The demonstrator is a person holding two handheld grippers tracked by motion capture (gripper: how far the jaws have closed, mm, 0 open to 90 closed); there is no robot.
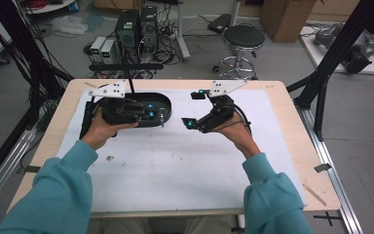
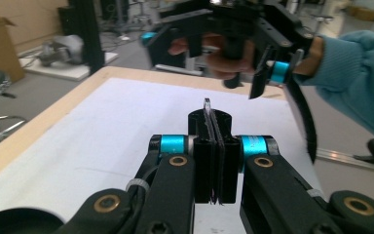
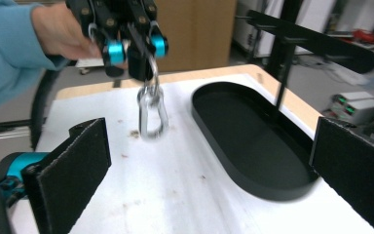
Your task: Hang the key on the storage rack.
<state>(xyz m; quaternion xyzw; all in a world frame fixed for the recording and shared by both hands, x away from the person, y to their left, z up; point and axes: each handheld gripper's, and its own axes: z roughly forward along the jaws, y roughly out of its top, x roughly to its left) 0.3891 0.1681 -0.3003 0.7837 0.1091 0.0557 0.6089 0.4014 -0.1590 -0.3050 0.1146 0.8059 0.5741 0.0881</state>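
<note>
My left gripper [image 1: 155,115] is shut on the top of a silver carabiner [image 3: 152,114]. The carabiner hangs from it over the white mat, just beside the black oval tray [image 3: 246,131]. In the left gripper view the jaws [image 2: 213,146] are pressed together, with a thin metal edge [image 2: 207,105] sticking out above them. My right gripper [image 1: 194,108] faces the left one from a short way off. It is open wide, and its pads [image 3: 78,165] stand far apart with nothing between them. The carabiner hangs ahead of these pads without touching them.
A white mat [image 1: 175,165] covers most of the wooden table [image 1: 282,102]. The tray [image 1: 164,100] lies at the back left and holds nothing. A black bar on a thin post [image 1: 126,67] stands behind it. A stool [image 1: 243,39] and computer boxes are on the floor beyond.
</note>
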